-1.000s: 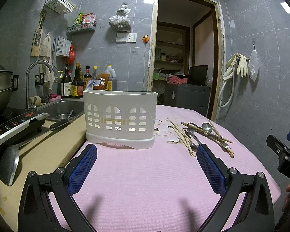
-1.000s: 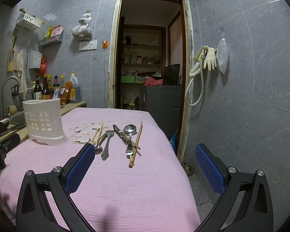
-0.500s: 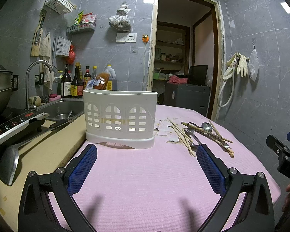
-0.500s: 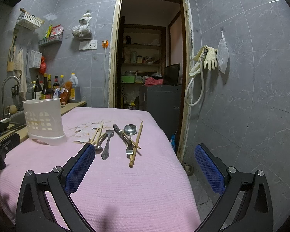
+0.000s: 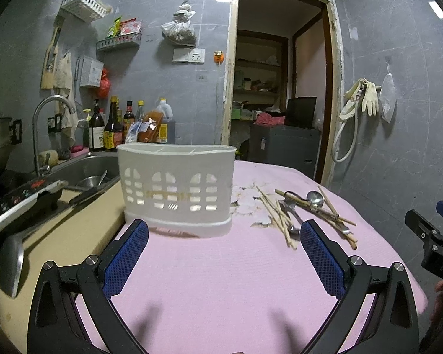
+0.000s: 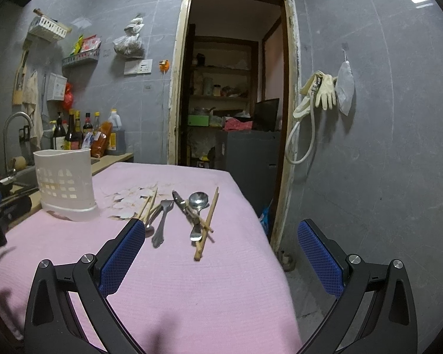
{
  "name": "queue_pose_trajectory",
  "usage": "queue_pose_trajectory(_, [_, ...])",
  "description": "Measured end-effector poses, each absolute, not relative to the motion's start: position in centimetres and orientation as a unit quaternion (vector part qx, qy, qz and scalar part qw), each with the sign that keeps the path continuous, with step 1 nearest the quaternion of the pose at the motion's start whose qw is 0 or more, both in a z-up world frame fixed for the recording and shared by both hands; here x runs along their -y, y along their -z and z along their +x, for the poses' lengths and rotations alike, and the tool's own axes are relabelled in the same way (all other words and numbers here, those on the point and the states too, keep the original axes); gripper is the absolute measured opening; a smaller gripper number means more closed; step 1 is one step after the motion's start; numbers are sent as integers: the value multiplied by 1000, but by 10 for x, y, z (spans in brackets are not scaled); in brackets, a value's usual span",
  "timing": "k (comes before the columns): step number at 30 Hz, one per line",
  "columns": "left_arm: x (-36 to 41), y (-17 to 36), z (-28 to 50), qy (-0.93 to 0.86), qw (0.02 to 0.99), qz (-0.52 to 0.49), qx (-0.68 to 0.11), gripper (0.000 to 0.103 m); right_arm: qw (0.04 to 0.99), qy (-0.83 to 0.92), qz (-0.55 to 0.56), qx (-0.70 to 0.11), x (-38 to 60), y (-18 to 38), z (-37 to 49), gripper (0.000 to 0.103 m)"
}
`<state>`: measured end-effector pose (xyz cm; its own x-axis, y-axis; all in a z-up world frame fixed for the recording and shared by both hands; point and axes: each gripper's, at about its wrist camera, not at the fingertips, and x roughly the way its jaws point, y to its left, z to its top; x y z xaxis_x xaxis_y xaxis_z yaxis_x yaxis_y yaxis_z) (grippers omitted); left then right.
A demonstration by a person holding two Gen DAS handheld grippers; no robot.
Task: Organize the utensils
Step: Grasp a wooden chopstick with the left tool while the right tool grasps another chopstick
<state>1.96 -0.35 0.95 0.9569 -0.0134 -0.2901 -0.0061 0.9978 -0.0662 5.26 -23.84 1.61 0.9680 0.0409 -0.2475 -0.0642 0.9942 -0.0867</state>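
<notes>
Both the left gripper (image 5: 224,250) and right gripper (image 6: 221,247) hung spread and empty above the pink cloth (image 6: 192,280), utensils (image 6: 189,215) beside the white caddy (image 5: 175,187)

Desk (image 6: 192,289), covered in pink cloth. On it: white slotted holder (image 5: 175,187) standing upright at left; loose heap of chopsticks (image 6: 208,221), spoons (image 6: 198,200) and fork (image 6: 161,221) nearby; pale scraps (image 6: 127,200) between.

Grey tiled walls (image 6: 398,118) surround an open doorway (image 6: 233,73) leading to a dim storeroom with shelves. Left of the doorway, bottles (image 5: 109,129) stand by a sink (image 5: 82,174); right of it, rubber gloves (image 6: 325,91) hang.
</notes>
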Motion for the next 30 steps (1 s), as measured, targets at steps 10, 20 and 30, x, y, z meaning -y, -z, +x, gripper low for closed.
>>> queue_pose_trajectory(10, [29,-32,74,49,980,-11,-193,101,983,-62,-78,-156,262,-52,114,103])
queue_pose_trajectory(20, [67,-39,152,106,961,19,-256,97,961,-125,-66,-238,280,-55,197,103])
queue_pose_trajectory(30, [86,-4,230,102,921,52,-373,47,912,-203,-30,-356,272,-24,270,66])
